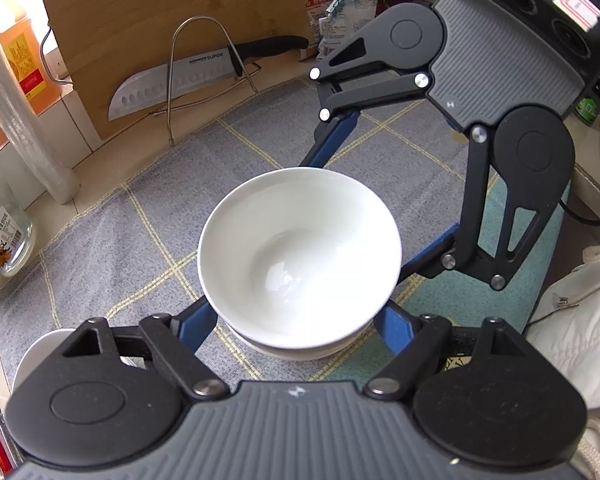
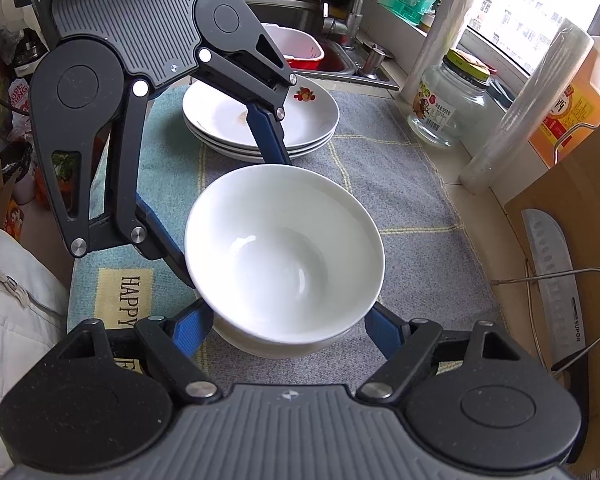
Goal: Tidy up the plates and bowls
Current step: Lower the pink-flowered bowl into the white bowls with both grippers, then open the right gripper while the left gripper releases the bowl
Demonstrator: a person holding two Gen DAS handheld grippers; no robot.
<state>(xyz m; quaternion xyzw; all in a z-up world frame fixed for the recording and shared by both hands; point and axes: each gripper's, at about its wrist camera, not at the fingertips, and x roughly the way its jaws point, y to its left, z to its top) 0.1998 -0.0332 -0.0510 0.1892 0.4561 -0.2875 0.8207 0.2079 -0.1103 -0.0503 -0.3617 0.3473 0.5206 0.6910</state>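
Both the left tongs [image 1: 300,316] and the right tongs [image 2: 288,322] stand apart around the glossy round white ceramic bowl [image 1: 300,256], nested atop another. They rest on the woven grey checked cloth [image 1: 120,240] covering the worktop.

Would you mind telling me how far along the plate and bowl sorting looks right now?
Mostly done, it seems. The plates already sit in one stack on the mat. The top bowl sits nested on another bowl, with the left gripper and right gripper straddling it, fingers apart. Left: letting go and backing away.
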